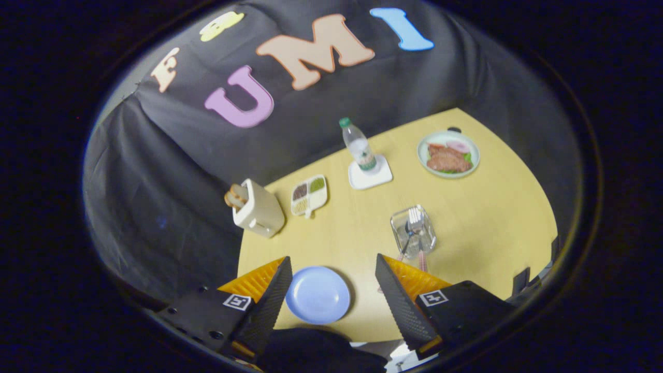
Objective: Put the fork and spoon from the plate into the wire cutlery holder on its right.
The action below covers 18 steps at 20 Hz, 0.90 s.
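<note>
The gripper [331, 290] is held with its fingers spread wide apart, nothing gripped. A blue plate [317, 295] lies bare on the table [487, 228] between them. At about one o'clock from the plate, just beyond the right finger, the wire holder [413, 231] stands with a fork [415, 218] and a dark-handled spoon [407, 239] inside.
</note>
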Each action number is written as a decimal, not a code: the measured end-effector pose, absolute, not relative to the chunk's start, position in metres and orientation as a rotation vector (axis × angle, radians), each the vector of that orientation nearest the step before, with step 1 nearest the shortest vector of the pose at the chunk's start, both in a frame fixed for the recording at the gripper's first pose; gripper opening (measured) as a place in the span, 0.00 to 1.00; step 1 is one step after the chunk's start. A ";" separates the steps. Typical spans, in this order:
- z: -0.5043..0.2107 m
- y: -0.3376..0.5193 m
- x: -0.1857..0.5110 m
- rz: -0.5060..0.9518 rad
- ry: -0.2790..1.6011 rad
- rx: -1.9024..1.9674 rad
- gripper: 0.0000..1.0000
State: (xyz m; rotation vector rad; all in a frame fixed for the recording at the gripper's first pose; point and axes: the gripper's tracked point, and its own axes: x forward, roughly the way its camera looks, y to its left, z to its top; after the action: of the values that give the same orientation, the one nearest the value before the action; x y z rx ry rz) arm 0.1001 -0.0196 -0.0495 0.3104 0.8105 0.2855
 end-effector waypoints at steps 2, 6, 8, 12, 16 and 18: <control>-0.036 -0.023 0.101 0.282 0.675 0.278 1.00; -0.015 -0.028 0.103 0.260 0.441 0.180 1.00; -0.003 -0.031 0.102 0.243 0.342 0.157 1.00; 0.016 -0.045 0.096 0.182 0.168 0.133 1.00; 0.034 -0.060 0.086 0.137 0.031 0.093 1.00; 0.040 -0.068 0.082 0.115 -0.013 0.065 1.00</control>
State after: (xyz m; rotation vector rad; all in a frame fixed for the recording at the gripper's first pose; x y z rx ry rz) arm 0.0821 -0.0677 0.0396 0.0645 -0.0134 0.1147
